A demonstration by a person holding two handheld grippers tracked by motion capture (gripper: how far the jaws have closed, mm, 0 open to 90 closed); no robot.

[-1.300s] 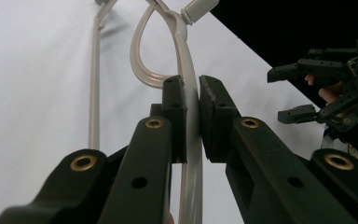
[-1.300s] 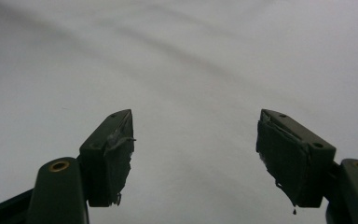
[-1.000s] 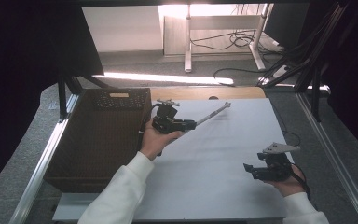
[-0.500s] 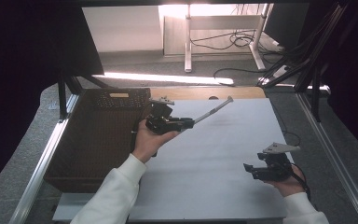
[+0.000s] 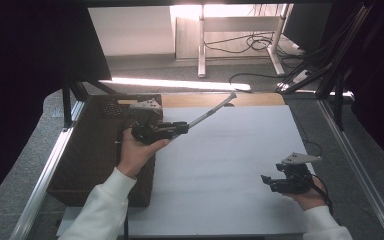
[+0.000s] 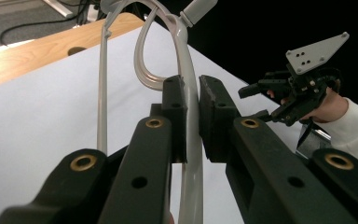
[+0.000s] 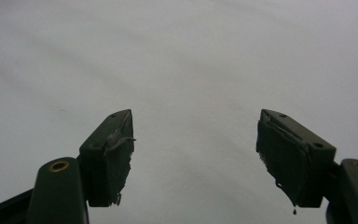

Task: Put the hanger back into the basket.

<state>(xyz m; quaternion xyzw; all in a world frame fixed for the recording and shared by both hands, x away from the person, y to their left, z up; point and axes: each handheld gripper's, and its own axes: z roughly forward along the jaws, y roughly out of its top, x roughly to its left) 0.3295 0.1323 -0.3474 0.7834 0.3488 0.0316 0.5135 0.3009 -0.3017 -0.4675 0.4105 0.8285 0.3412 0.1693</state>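
My left gripper is shut on a long grey rod-like tool, held above the table at the right rim of the dark basket. The rod slants up and to the far right. In the left gripper view the pads squeeze the grey rod, which carries a loop of clear tube and a thinner grey rod beside it. My right gripper hovers low over the white sheet at the near right, and its own view shows it open with nothing between the jaws. That gripper also appears far off in the left gripper view.
The dark woven basket fills the table's left side. A wooden strip runs along the far edge of the white sheet. Metal rails flank the table. Cables and desk legs lie on the floor beyond.
My left hand has carried the rod tool leftward toward the basket rim, and the rod's far tip has risen. The right gripper has stayed in place, open.
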